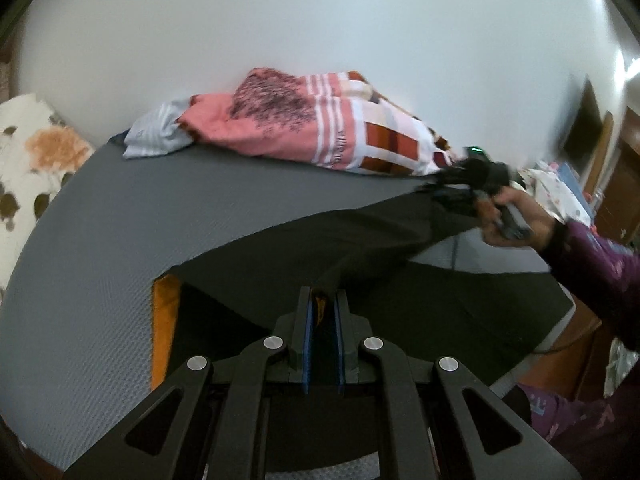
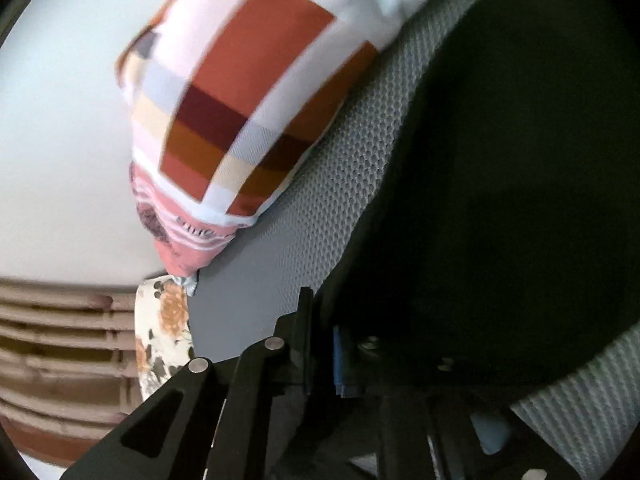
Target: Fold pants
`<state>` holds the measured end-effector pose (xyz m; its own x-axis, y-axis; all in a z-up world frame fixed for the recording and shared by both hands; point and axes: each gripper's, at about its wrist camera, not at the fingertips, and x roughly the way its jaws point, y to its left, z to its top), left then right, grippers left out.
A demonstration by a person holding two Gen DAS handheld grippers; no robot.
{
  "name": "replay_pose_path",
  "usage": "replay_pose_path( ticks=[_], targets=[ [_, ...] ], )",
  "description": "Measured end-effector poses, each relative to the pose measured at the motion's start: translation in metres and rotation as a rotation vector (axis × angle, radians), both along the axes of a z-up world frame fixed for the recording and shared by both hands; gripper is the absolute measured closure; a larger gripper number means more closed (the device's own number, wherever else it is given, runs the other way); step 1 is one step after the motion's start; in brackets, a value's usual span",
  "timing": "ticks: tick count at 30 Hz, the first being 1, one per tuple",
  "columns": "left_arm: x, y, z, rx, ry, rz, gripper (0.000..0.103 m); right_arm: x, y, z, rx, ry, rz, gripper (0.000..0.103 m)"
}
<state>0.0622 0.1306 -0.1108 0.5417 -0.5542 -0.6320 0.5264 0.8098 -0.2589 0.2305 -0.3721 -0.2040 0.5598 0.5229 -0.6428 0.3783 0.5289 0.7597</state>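
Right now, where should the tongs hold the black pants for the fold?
At the ends of the black pants: left tongs already pinch one end from the near side, right tongs the far end, so the cloth hangs stretched between them above the grey mat.

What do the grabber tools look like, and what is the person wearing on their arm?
The left gripper is black plastic with angled link arms, round silver pins and blue pads inside its two fingers. The right gripper is black too, with a small green light on top. The person's sleeve is dark purple with a pale print.
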Motion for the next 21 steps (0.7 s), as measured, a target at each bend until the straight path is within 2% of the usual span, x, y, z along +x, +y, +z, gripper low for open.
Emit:
replay_pose_path(
  ticks=[4,9,14,17,21],
  targets=[
    [0.004,0.017,-0.003,0.014,0.015,0.058,0.093,-0.052,0.012,0.033,-0.046,-0.11,-0.002,0.096],
    [0.003,0.039,-0.011,0.029,0.054,0.1,0.093,-0.134,0.036,0.047,-0.059,-0.13,0.008,0.096],
    [-0.008,0.047,-0.025,0.078,0.078,0.115,0.093,-0.226,0.041,0.016,0.002,-0.044,0.003,0.097],
    [-0.016,0.05,-0.037,0.11,0.088,0.12,0.093,-0.248,0.048,-0.004,0.028,0.008,0.001,0.098],
    [-0.021,0.056,-0.046,0.135,0.091,0.128,0.092,-0.257,0.056,-0.028,0.05,0.062,0.001,0.098]
  ],
)
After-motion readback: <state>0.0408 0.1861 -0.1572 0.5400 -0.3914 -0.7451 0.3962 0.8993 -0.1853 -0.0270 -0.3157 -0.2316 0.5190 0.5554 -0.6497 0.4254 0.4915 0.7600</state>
